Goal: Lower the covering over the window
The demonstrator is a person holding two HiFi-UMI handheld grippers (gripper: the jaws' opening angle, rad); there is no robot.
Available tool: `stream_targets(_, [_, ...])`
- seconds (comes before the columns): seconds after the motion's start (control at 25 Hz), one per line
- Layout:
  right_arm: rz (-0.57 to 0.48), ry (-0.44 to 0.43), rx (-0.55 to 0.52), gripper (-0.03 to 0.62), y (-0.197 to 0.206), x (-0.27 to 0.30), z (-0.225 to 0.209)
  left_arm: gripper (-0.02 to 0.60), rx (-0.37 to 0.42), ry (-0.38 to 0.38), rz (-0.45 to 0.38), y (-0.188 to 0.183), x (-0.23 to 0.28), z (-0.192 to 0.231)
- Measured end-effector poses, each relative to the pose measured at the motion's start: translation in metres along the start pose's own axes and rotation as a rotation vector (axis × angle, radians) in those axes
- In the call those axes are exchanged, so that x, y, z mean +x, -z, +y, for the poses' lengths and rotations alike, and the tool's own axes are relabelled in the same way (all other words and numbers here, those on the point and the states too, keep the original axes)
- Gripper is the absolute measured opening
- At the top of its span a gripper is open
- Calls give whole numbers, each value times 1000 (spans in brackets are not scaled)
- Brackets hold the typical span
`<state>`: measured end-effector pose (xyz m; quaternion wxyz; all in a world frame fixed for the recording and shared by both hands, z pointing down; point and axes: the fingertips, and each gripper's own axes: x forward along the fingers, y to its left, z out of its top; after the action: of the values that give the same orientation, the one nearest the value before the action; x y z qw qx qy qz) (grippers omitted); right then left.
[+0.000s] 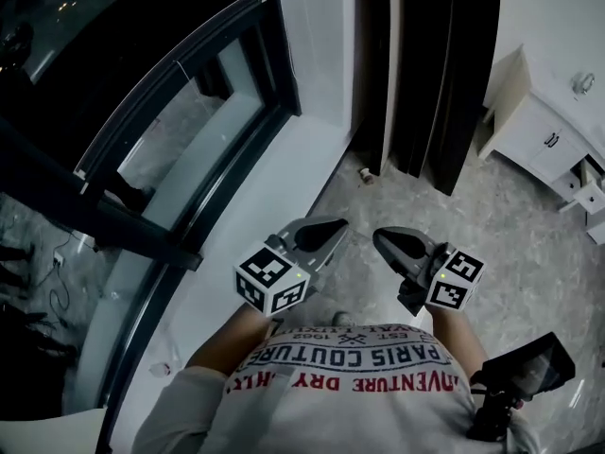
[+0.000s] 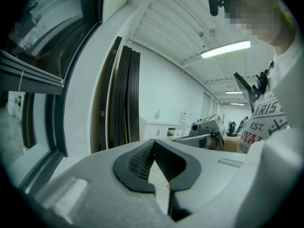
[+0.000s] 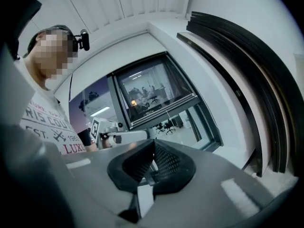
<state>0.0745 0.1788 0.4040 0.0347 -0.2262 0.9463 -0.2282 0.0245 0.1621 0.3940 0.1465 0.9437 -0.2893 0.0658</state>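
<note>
Over by the window (image 1: 189, 130), left gripper (image 1: 333, 225) and right gripper (image 1: 383, 239) sit at waist height, jaws together on nothing, probably idling clear of the glass

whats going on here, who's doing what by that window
A person stands at the window with a gripper in each hand. The left tongs and right tongs are both shut and empty, held out in front of the body and touching nothing. The covering's bottom rail sits partway down the glass, with a thin cord hanging below it.
</note>
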Motion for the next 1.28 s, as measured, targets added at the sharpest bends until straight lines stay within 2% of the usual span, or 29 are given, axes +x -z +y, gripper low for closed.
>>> stream_targets(0.12, [22,-15,-43,-8,-18,4,-29,2,-7,-15,-18,-17,28,23])
stream_targets(0.24, [2,3,16,-8,-33,7,-58,2,-15,-28,-33,-33,45,40])
stream_targets(0.36, [-29,-4,40,-8,-52,15,-76,2,20,-46,-35,-48,52,56])
stream_targets(0.6, [-47,3,-4,-8,-82,52,-106,2,24,-52,-78,-76,63,107])
stream_targets(0.76, [-36,9,-53,-8,-83,88,-130,2,49,-34,-117,-78,72,150])
stream_targets(0.88, [-19,12,-76,-8,-90,123,-154,2,56,-30,-136,-84,79,192])
stream_targets(1.28, [-20,-21,-125,-8,-169,270,-254,2,66,-112,-111,-132,98,367])
